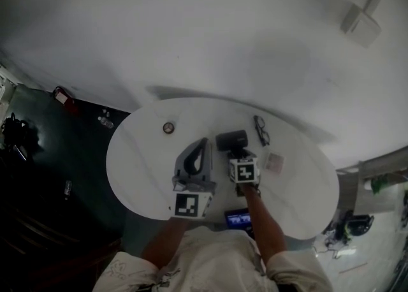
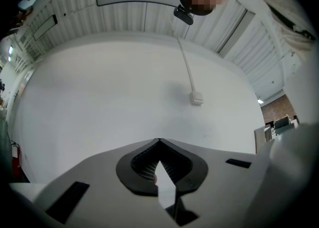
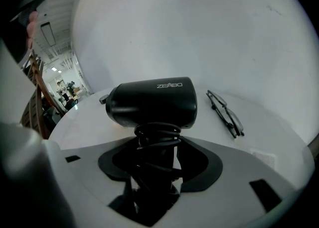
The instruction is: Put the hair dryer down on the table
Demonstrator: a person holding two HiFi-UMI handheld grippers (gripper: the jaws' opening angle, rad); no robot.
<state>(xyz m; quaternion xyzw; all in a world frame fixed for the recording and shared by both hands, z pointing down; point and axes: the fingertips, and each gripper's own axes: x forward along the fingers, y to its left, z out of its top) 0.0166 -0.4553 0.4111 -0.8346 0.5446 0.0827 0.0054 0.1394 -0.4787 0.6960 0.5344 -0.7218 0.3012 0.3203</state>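
While the right gripper [image 3: 154, 172] jaws clamp its cord-wrapped handle, the hair dryer [image 3: 152, 102] sits low over the round white worktop [image 1: 140, 157], glasses [image 3: 225, 113] nearby. Left gripper [image 2: 158, 142] jaws closed together, empty.

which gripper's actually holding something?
The right gripper: its fingers clamp the black hair dryer by its handle. The left gripper has its fingers together, nothing between.

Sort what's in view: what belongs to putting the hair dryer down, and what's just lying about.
Job: hair dryer, its handle in the right tongs; white table.
Lying about: glasses; small round object; pale card; blue-lit screen at the near edge; left tongs, shut and empty.
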